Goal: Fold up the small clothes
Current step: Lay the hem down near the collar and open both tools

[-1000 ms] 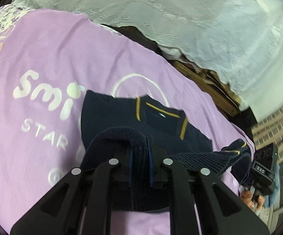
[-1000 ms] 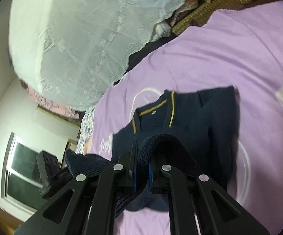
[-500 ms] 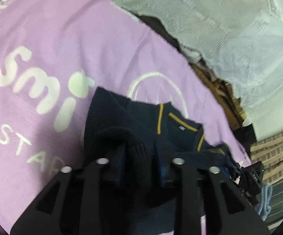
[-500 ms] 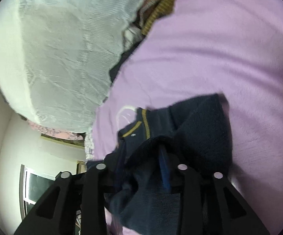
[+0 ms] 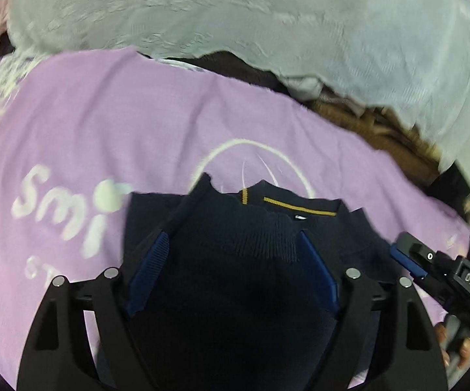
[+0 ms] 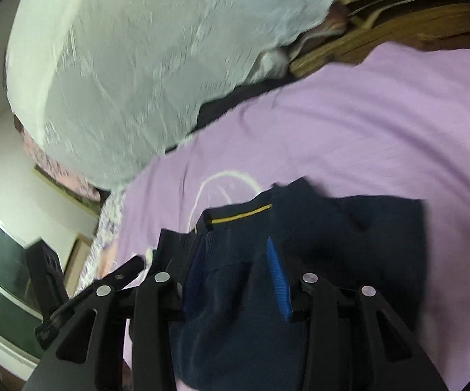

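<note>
Across the purple sheet (image 5: 176,120) in front of me lies the navy sweater (image 5: 235,260), folded with its ribbed hem brought up toward the collar; the yellow trim of the collar (image 5: 300,207) sits at the far edge, over the white circle printed on the sheet. On the left of the garment I read white lettering (image 5: 62,208) on the purple cloth. My left gripper (image 5: 231,251) stands wide: its jaws have just been opening, and the blue pads flank the ribbed edge of the fold without pressing on it, so the knit lies loose between them. In the right wrist view my right gripper (image 6: 235,267) is parted more narrowly; a fold of the same sweater (image 6: 348,238) sits between its blue pads, and I see no pinch on it, though blur makes the near side hard to judge. At the right edge of the left view I see that other gripper (image 5: 410,257) beside the sweater, with the fingers of the hand (image 5: 456,348) that carries it. Far beyond the sheet is a mound of white lace cloth (image 5: 267,26), with something brown and woven (image 5: 381,130) below it on the right; I cannot tell whether that is a basket, nor what it holds. On the left of the right view a dark window (image 6: 3,267) shows in a pale wall.
</note>
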A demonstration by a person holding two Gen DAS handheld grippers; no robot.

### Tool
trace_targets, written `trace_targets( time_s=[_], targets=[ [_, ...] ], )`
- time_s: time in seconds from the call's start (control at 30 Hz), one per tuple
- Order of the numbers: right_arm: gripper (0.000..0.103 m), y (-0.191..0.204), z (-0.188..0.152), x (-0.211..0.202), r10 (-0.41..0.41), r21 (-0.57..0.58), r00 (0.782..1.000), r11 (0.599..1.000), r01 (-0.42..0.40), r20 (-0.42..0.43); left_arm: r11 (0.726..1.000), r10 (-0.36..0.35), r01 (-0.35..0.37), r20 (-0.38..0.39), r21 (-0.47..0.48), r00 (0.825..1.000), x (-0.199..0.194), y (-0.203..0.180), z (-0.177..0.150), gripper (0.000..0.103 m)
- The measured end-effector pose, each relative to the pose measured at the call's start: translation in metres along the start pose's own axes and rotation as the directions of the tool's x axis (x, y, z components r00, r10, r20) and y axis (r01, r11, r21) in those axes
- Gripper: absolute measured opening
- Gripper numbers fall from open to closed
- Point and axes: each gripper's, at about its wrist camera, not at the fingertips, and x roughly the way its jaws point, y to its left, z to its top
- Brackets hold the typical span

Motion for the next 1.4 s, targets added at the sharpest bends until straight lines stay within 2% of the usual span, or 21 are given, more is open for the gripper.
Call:
trace_targets(
  time_s=[0.07, 0.1, 0.17, 0.2, 0.23, 0.27, 0.3, 0.33, 0.37, 0.43, 0.47, 0.57, 0.63, 0.67, 0.77, 0.93, 1.07, 1.17, 1.23, 1.3, 1.4],
  targets=[
    [0.04, -0.008, 0.002, 0.014, -0.052, 0.006, 0.999, 0.999, 0.052, -0.008, 0.999, 0.052, -0.052, -0.021, -0.008, 0.998, 0.017, 0.002, 0.002, 0.077],
    [0.039, -0.02, 0.002, 0.019, -0.125, 0.017, 0.992, 0.992, 0.125, -0.001, 0.994, 0.108, -0.109, -0.035, -0.016, 0.994, 0.03, 0.009, 0.002, 0.077],
    [0.022, -0.042, -0.002, 0.02, -0.142, 0.049, 0.99, 0.989, 0.143, -0.012, 0.979, 0.204, -0.205, -0.054, -0.017, 0.978, 0.046, 0.023, -0.003, 0.077],
    [0.002, -0.056, -0.002, 0.018, -0.131, 0.073, 0.991, 0.989, 0.132, -0.017, 0.976, 0.216, -0.217, -0.058, -0.017, 0.975, 0.054, 0.032, -0.007, 0.078],
    [0.0, -0.063, -0.002, 0.015, -0.112, 0.094, 0.994, 0.989, 0.113, -0.015, 0.98, 0.198, -0.199, -0.044, -0.016, 0.979, 0.054, 0.035, -0.009, 0.078],
    [0.0, -0.068, -0.002, 0.007, -0.115, 0.115, 0.993, 0.987, 0.114, -0.001, 0.975, 0.222, -0.222, -0.023, 0.002, 0.975, 0.05, 0.032, -0.011, 0.078],
    [0.0, -0.066, -0.004, 0.001, -0.145, 0.109, 0.989, 0.984, 0.142, 0.017, 0.959, 0.281, -0.281, 0.0, 0.03, 0.96, 0.045, 0.025, -0.013, 0.078],
    [0.005, -0.06, -0.006, -0.007, -0.166, 0.082, 0.985, 0.983, 0.162, 0.04, 0.943, 0.327, -0.328, 0.031, 0.047, 0.945, 0.04, 0.02, -0.017, 0.076],
    [0.008, -0.051, -0.01, -0.013, -0.18, 0.038, 0.982, 0.983, 0.178, 0.061, 0.937, 0.339, -0.343, 0.063, 0.064, 0.939, 0.032, 0.013, -0.022, 0.076],
    [0.027, -0.022, -0.025, -0.028, -0.191, -0.076, 0.976, 0.977, 0.199, 0.1, 0.954, 0.271, -0.28, 0.089, 0.107, 0.958, 0.015, 0.0, -0.035, 0.076],
    [0.029, -0.011, -0.034, -0.034, -0.196, -0.121, 0.974, 0.97, 0.21, 0.115, 0.954, 0.261, -0.272, 0.1, 0.122, 0.96, 0.007, -0.005, -0.04, 0.077],
    [0.029, 0.003, -0.057, -0.038, -0.234, -0.209, 0.966, 0.945, 0.253, 0.112, 0.937, 0.293, -0.313, 0.145, 0.152, 0.945, -0.007, -0.014, -0.061, 0.089],
    [0.03, 0.001, -0.072, -0.025, -0.312, -0.249, 0.948, 0.914, 0.319, 0.066, 0.916, 0.343, -0.358, 0.108, 0.183, 0.933, 0.007, -0.011, -0.073, 0.092],
    [0.029, -0.002, -0.078, -0.02, -0.328, -0.271, 0.942, 0.903, 0.333, 0.065, 0.92, 0.344, -0.354, 0.089, 0.168, 0.935, 0.012, -0.006, -0.075, 0.092],
    [0.029, 0.011, -0.083, -0.027, -0.37, -0.305, 0.922, 0.87, 0.388, 0.117, 0.913, 0.367, -0.381, 0.113, 0.148, 0.923, 0.006, -0.007, -0.072, 0.091],
    [0.032, 0.024, -0.103, -0.055, -0.343, -0.336, 0.922, 0.859, 0.385, 0.18, 0.928, 0.334, -0.351, 0.144, 0.122, 0.932, -0.022, -0.011, -0.09, 0.091],
    [0.034, 0.024, -0.114, -0.054, -0.366, -0.357, 0.915, 0.843, 0.402, 0.168, 0.925, 0.329, -0.352, 0.163, 0.141, 0.93, -0.032, -0.014, -0.101, 0.091],
    [0.037, 0.016, -0.117, -0.037, -0.399, -0.358, 0.909, 0.836, 0.415, 0.121, 0.912, 0.36, -0.378, 0.129, 0.158, 0.924, -0.02, -0.014, -0.105, 0.092],
    [0.037, 0.018, -0.118, -0.041, -0.399, -0.361, 0.907, 0.833, 0.419, 0.132, 0.914, 0.36, -0.377, 0.125, 0.15, 0.924, -0.021, -0.013, -0.106, 0.092],
    [0.037, 0.02, -0.119, -0.049, -0.379, -0.349, 0.914, 0.845, 0.405, 0.144, 0.913, 0.36, -0.38, 0.143, 0.151, 0.922, -0.028, -0.015, -0.109, 0.091],
    [0.037, 0.023, -0.123, -0.063, -0.353, -0.331, 0.922, 0.861, 0.387, 0.158, 0.924, 0.332, -0.354, 0.156, 0.145, 0.93, -0.042, -0.019, -0.117, 0.091]
  ],
)
